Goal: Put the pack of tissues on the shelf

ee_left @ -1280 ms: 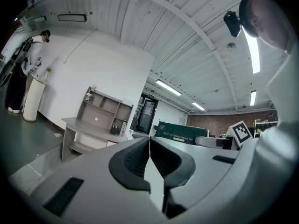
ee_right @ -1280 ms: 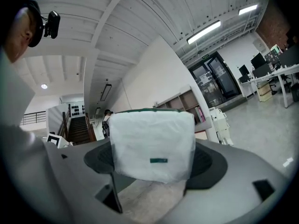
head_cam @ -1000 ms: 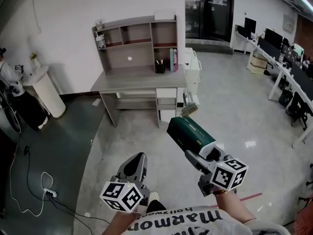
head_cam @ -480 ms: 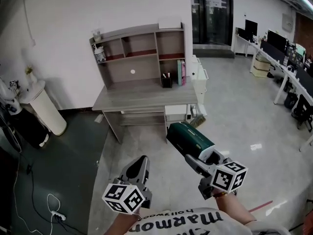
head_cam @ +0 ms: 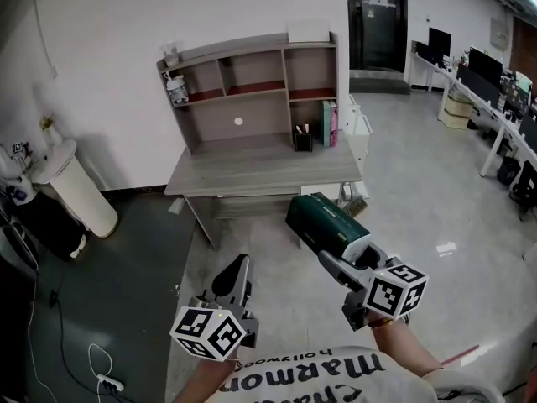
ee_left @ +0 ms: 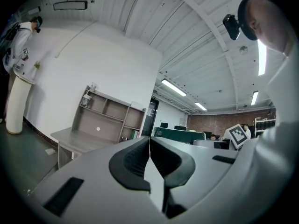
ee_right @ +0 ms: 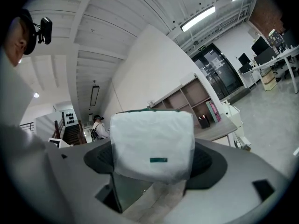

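Over in the head view, can see the pack of tissues [head_cam: 323,225], green with a white end, clamped in the jaws of the right gripper [head_cam: 340,257] and held out level above the floor. Well apart from the desk [head_cam: 260,173] and the shelf [head_cam: 252,82] sitting on top of it, so nowhere near placed yet. Can also spot the left gripper [head_cam: 237,271] down at lower left, carrying nothing. Looks like several free cubbies up there, plus some books [head_cam: 329,122] and a pen cup [head_cam: 303,139] at the right end of the desktop.

In the left gripper view, looking straight along jaws pressed together with nothing between them, so clenched and empty. Can make out the shelf [ee_left: 110,118] well off in the background and a strip of the green pack of tissues [ee_left: 180,135] to the right.

In the right gripper view, staring right at the white end of the pack of tissues [ee_right: 153,141], squeezed on both sides by the dark pads [ee_right: 210,160]. Seems like a solid grab. Can see the shelf [ee_right: 187,99] beyond it, far off.

Progress-wise: pickup done, probably mid-carry. Left to do: close the gap to the desk, raise the pack to an open cubby, set it in, let go.
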